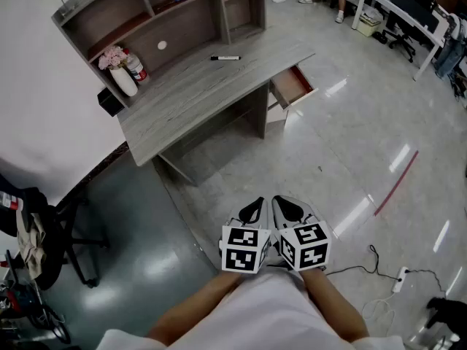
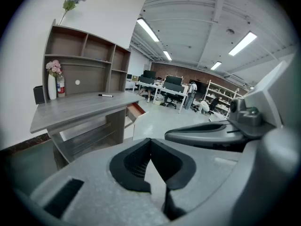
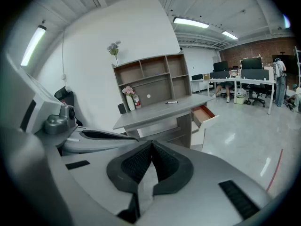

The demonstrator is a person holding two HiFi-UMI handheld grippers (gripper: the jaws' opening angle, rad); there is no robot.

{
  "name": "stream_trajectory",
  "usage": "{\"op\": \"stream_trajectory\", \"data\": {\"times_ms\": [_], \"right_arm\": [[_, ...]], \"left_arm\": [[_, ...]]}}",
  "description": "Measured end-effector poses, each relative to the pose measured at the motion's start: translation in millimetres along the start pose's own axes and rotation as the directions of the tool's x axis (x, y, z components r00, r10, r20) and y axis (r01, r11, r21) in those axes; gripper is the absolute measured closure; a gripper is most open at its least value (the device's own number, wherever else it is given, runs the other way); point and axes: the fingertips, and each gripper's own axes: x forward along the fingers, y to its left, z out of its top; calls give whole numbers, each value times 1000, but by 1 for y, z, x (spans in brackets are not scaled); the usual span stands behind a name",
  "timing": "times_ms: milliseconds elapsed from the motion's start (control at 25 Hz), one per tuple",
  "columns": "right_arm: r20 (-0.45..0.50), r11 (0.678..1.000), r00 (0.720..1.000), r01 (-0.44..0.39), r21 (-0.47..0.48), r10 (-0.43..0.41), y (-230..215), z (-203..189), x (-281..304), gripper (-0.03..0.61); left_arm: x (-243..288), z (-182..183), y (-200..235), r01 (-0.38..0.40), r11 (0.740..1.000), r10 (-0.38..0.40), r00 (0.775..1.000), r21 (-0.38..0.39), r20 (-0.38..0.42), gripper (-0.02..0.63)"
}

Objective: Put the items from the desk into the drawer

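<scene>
We stand on the glossy floor, well apart from the desk, with both grippers held low and near our body, side by side and almost touching. The left gripper has its jaws together, the dark pads meeting at the tip with nothing between them. The right gripper is the same, jaws closed on nothing. Both point toward the far desk.

On the grey wood tabletop a black marker lies flat toward the far right part, apart from everything else. At the far left of the tabletop, against the shelf unit, a white vase with pink flowers stands upright, and a bottle with a red label stands just beside it on the right. A small black box sits at the left edge, near the vase.

Under the right end of the tabletop the drawer is pulled out, showing its reddish-brown inside. A dark chair stands at the near left, and a white power strip lies on the floor at the near right
</scene>
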Motion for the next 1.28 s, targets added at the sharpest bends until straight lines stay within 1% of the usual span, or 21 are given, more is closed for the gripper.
{"op": "stream_trajectory", "data": {"times_ms": [160,400,520,640,840,1040,1160,1280], "right_arm": [[-8,1000,1000,7,-5,-7,19,6,15,577],[-8,999,999,33,21,-33,51,15,38,577],[-16,999,999,42,15,-42,69,20,51,577],[-16,999,999,51,11,-51,76,24,59,577],[-18,999,999,33,23,-32,73,31,73,577],[-19,1000,1000,12,29,-11,63,44,101,577],[-22,999,1000,-3,37,3,41,54,119,577],[-32,999,999,-14,44,16,9,69,140,577]], "left_arm": [[-10,4,24,-1,1000,1,1000,-4,5,612],[-30,5,64,11,1000,-11,1000,-13,8,612],[-39,6,87,16,1000,-16,1000,-18,10,612],[-41,7,99,22,1000,-21,1000,-22,8,612],[-32,16,109,17,1000,-17,1000,-13,14,612],[-9,26,129,5,1000,-5,1000,-13,-7,612],[17,39,133,-1,1000,1,1000,-8,-13,612],[53,62,134,-8,1000,8,1000,-6,-17,612]]}}
